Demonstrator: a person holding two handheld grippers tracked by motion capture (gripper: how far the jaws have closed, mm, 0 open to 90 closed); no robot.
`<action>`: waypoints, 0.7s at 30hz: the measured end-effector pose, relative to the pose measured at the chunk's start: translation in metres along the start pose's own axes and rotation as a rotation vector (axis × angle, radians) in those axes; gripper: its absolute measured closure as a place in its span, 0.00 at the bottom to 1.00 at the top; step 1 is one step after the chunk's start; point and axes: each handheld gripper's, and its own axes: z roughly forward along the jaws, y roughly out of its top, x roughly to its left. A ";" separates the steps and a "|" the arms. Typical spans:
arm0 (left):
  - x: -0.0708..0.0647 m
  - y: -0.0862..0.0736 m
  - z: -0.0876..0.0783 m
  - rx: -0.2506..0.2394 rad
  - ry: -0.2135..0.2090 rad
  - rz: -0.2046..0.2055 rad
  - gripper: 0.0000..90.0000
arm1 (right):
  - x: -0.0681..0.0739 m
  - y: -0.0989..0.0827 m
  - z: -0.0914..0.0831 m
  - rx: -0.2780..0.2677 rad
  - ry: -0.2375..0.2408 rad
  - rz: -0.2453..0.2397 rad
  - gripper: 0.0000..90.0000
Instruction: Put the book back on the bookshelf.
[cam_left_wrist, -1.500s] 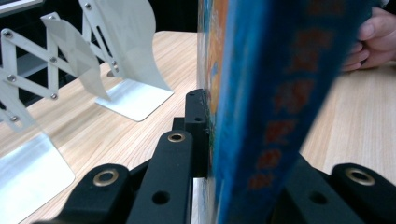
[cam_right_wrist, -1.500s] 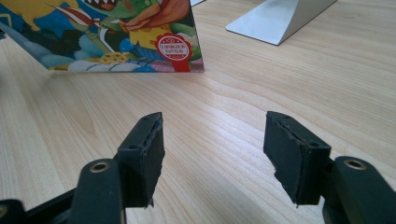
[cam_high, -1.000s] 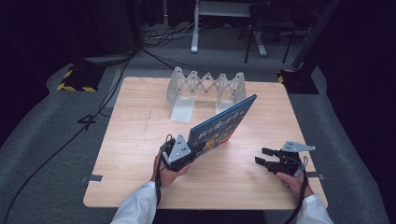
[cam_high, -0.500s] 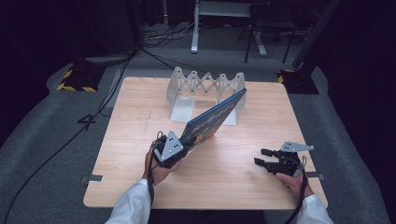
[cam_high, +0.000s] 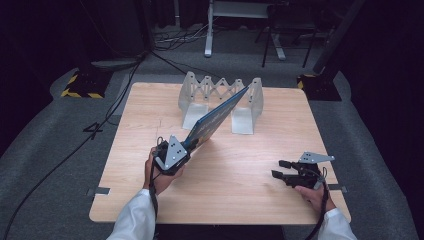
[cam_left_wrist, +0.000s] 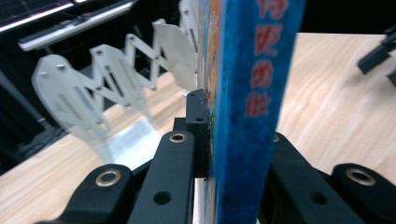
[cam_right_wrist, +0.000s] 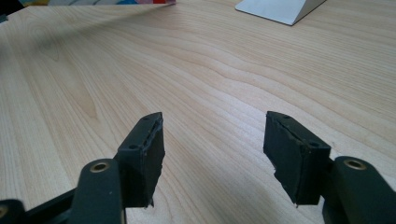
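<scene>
A thin blue book (cam_high: 215, 117) with red characters on its spine (cam_left_wrist: 252, 93) is held edge-up, slanting from the table's left centre toward the white accordion rack (cam_high: 220, 97) at the back. My left gripper (cam_high: 186, 146) is shut on the book's near end, its black jaws pressing both covers (cam_left_wrist: 212, 140). The book's far tip reaches over the rack's slots. Near the front right edge, my right gripper (cam_high: 279, 168) hovers low over the wood, open, with nothing between its pads (cam_right_wrist: 144, 149).
The rack's white fins (cam_left_wrist: 107, 88) and flat foot plates (cam_high: 242, 120) stand on the wooden table (cam_high: 240, 165). Beyond the table are cables, a dark floor and stand bases with yellow-black tape (cam_high: 80, 87).
The left gripper has drawn back to the left and lifted slightly, turning the book from a broad tilted face onto its edge, aimed at the rack. The right gripper has stayed put.
</scene>
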 end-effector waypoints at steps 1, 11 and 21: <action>0.002 0.001 -0.001 0.004 0.007 0.001 0.92 | 0.000 0.000 0.000 0.003 -0.001 -0.003 0.43; 0.019 0.005 -0.001 -0.002 0.090 0.004 0.92 | 0.003 0.000 0.001 -0.001 -0.016 -0.031 0.44; 0.042 0.011 0.013 -0.016 0.156 -0.050 0.92 | 0.004 0.000 0.003 0.019 -0.006 -0.049 0.44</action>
